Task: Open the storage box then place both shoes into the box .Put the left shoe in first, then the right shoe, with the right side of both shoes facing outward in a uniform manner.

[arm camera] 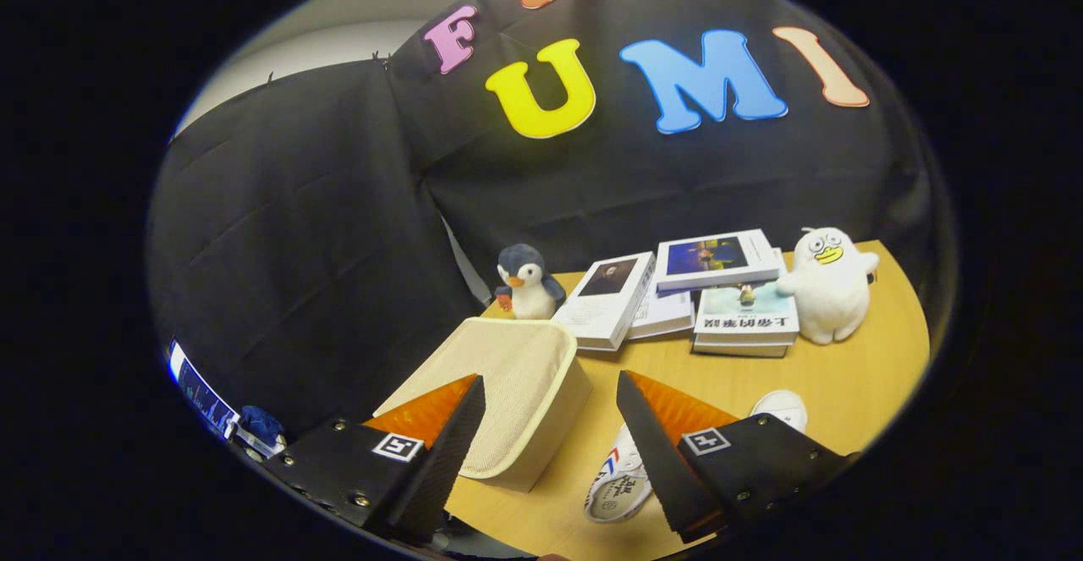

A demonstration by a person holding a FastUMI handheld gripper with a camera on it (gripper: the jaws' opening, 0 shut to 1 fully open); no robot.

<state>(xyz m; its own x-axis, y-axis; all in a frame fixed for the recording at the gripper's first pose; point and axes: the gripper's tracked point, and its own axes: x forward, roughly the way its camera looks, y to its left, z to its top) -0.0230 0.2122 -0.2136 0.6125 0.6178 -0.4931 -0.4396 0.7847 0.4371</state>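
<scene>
Gripper (550,426) hangs above the near part of the tabletop (846,383), jaws wide apart, holding nothing.

Box (508,392): cream fabric storage box, lid closed, so contents cannot be seen. It lies between the fingers, mostly toward the left one, whose tip overlaps its near left corner in the picture; contact cannot be told.

Shoe (622,481): white, with red and blue stripes, on the tabletop at 3 o'clock from the box, just beside it, partly hidden behind the right finger. A second shoe (783,409), white, shows as a rounded end beyond the right finger's body, at 2 o'clock from the first.

Beyond the box, 12 o'clock: penguin toy (526,283) upright at the tabletop's far edge. At 1 to 2 o'clock: books (711,286), loosely stacked and overlapping. Just beside them, at their 3 o'clock, white duck toy (829,286), upright, touching the stack.
</scene>
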